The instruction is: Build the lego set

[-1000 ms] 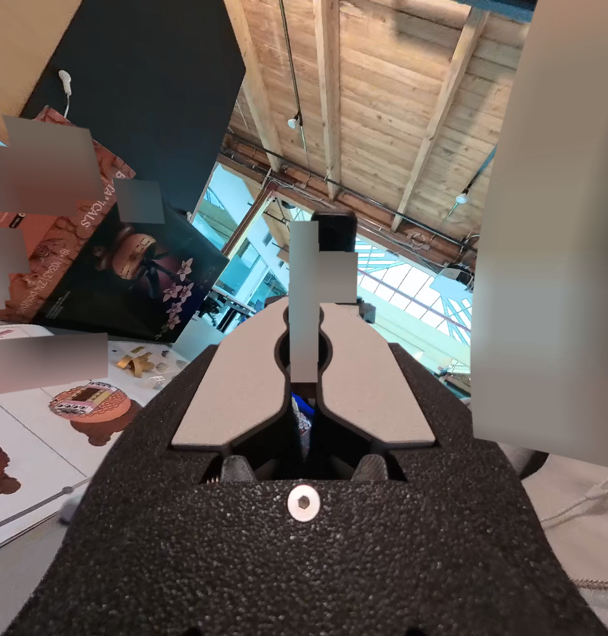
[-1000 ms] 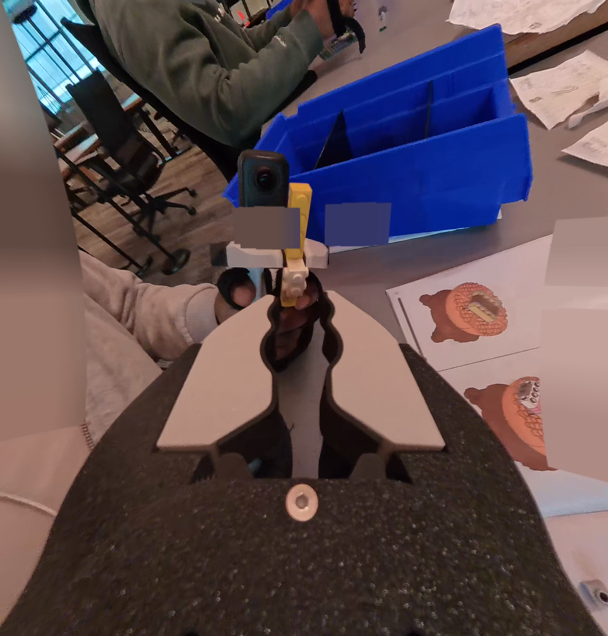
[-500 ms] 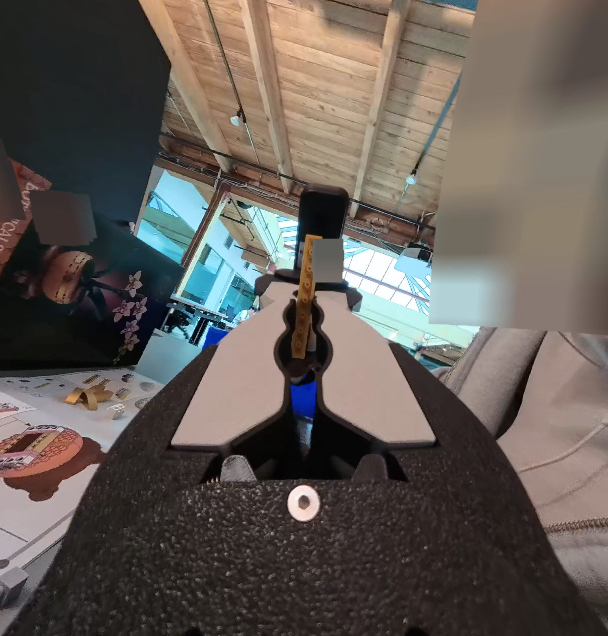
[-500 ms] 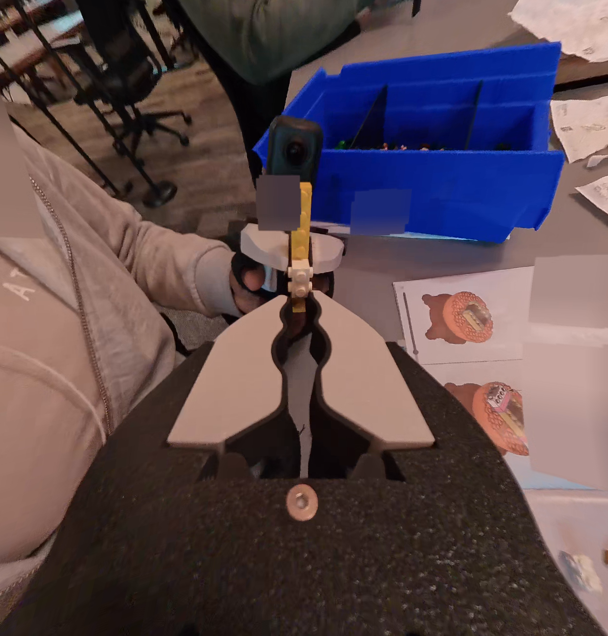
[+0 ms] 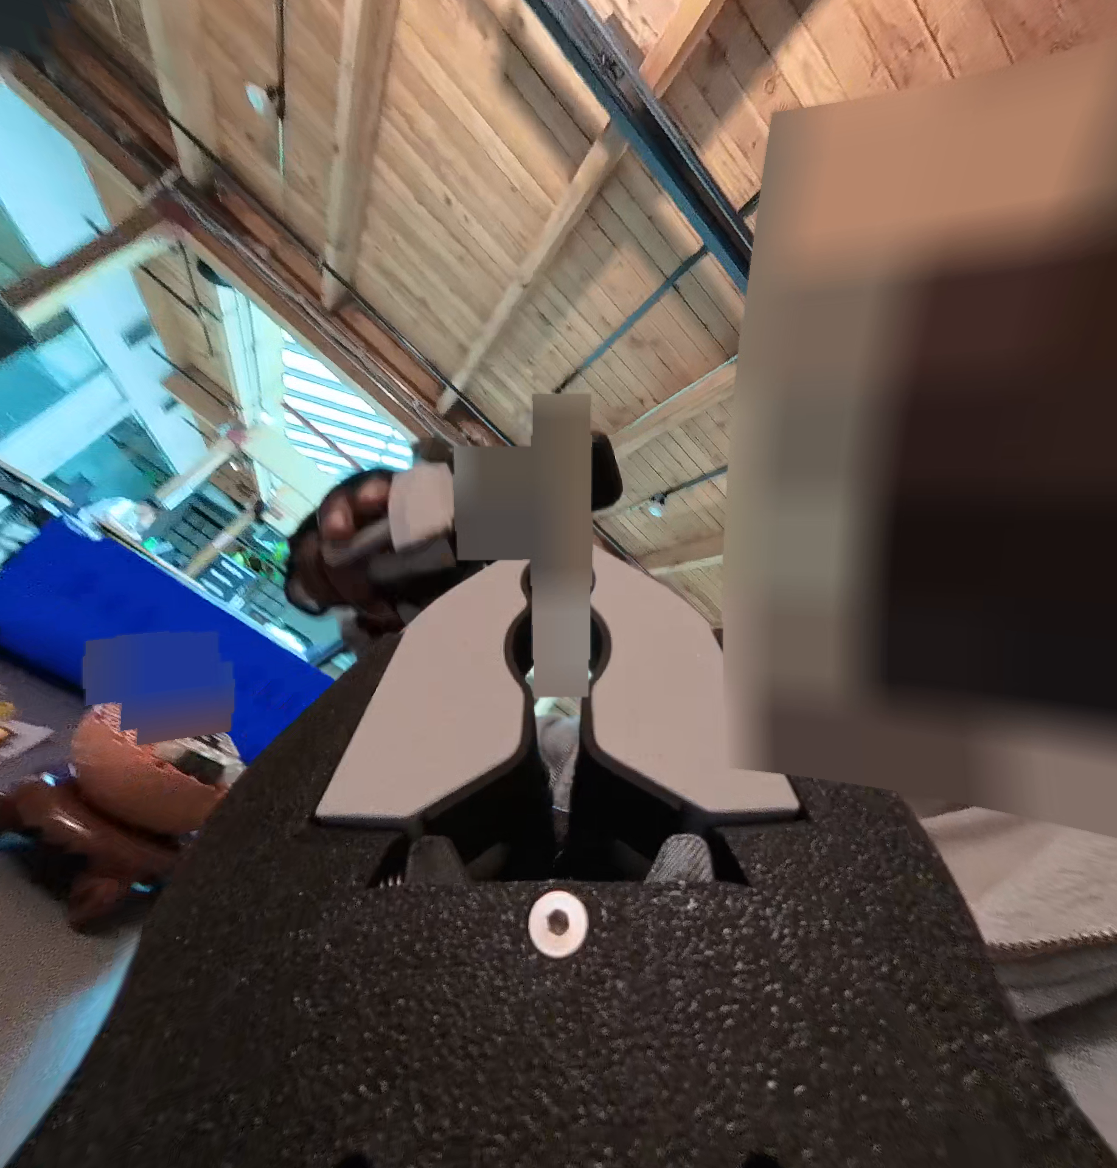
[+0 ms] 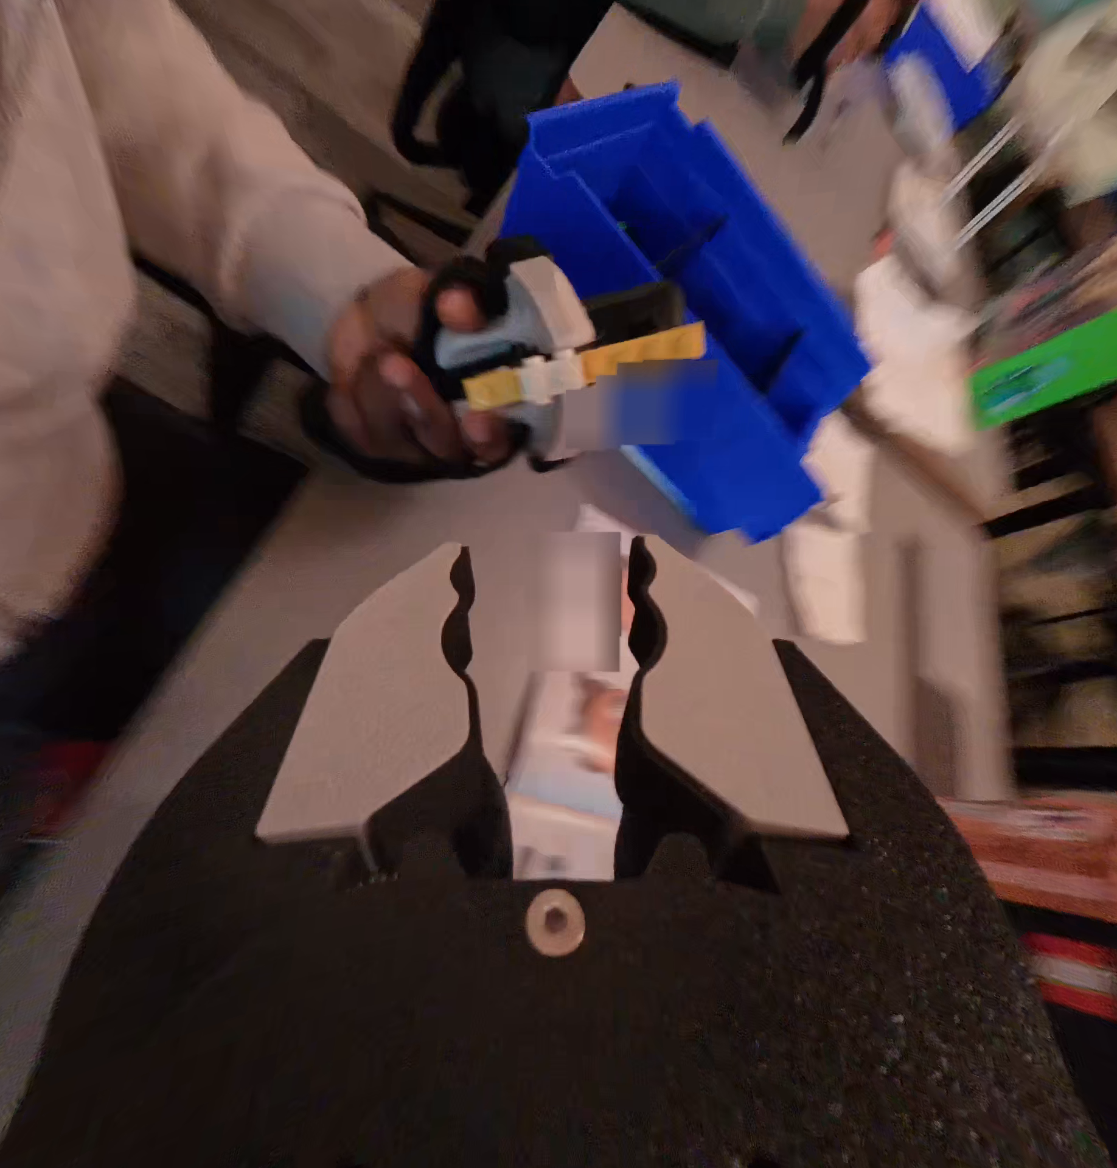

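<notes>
Grey desk (image 6: 366, 569), blue bin (image 6: 701, 316) upper centre | left tongs (image 6: 546, 373) clenched mid-strip on the yellow strip (image 6: 644, 351) | right tongs (image 6: 546, 556) released | strip judged light, stiff, snap-prone; grip beside white bricks (image 6: 553, 373).

Heavy motion blur throughout, worst at fisheye-bent edges; bright daylit windows, dim indoor tabletop.
</notes>
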Available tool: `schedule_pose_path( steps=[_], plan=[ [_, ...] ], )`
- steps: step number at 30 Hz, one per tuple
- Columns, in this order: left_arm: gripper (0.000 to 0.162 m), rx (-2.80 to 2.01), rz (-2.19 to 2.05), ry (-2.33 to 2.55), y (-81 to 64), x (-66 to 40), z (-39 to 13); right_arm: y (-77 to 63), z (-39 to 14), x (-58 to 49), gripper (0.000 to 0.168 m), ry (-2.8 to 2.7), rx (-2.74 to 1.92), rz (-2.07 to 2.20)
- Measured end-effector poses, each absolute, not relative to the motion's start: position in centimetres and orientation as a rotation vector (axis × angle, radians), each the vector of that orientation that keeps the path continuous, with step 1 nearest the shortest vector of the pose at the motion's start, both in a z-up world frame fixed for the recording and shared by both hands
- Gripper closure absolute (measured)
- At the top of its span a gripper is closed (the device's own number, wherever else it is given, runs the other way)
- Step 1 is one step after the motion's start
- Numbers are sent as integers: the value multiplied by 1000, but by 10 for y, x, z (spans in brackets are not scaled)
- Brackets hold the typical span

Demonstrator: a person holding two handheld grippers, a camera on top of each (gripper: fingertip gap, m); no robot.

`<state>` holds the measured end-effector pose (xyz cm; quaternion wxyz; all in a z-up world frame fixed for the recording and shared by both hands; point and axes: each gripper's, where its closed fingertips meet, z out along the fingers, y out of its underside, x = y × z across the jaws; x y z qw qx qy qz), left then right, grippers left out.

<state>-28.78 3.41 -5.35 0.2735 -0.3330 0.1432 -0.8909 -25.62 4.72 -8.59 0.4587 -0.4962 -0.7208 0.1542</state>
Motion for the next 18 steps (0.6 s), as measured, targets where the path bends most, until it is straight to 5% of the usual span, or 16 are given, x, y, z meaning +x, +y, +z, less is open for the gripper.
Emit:
schedule_pose_path(
  steps=[9,18],
  plan=[
    [155,-1050,-2630,522,11,-262,-67,35,-55,-262,127,-2070,-535,-178],
    [153,-1077,-2693,614,-1,-251,-69,29,-78,-261,159,-2174,-503,-279]
  ],
)
